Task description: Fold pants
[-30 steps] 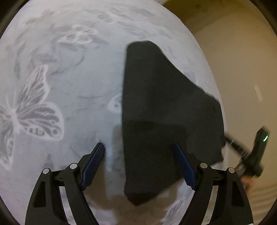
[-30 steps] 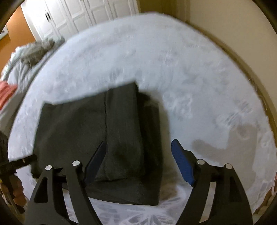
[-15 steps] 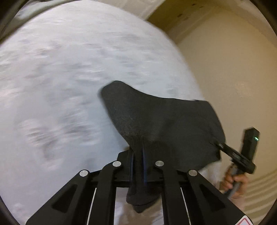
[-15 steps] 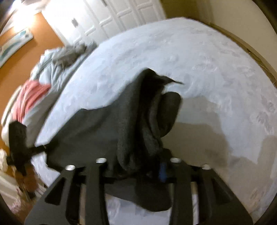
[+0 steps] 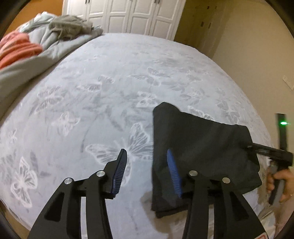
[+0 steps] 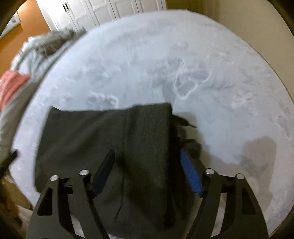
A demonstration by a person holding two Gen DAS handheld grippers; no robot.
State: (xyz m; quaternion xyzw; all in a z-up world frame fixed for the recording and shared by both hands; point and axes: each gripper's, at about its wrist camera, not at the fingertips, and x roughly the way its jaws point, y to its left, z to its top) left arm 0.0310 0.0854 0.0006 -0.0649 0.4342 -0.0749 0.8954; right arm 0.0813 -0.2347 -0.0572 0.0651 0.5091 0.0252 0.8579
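The dark grey pants [image 5: 198, 147] lie folded into a compact stack near the bed's front right edge. In the right wrist view the pants [image 6: 114, 139] fill the lower middle, with a loose bit sticking out at their right side. My left gripper [image 5: 147, 167] is open and empty, its right finger over the stack's left edge. My right gripper [image 6: 148, 172] is open and empty, hovering over the stack; it also shows in the left wrist view [image 5: 266, 152] at the stack's right corner.
The pale bedspread with butterfly print [image 5: 110, 95] covers the bed. A heap of grey and orange-red bedding and clothes [image 5: 36, 40] lies at the far left. White closet doors [image 5: 125, 16] stand behind. A beige wall [image 5: 257, 55] runs along the right.
Half a second ago both grippers were shut on the pants and lifting them. Now both have opened and the pants lie flat on the bed, folded.
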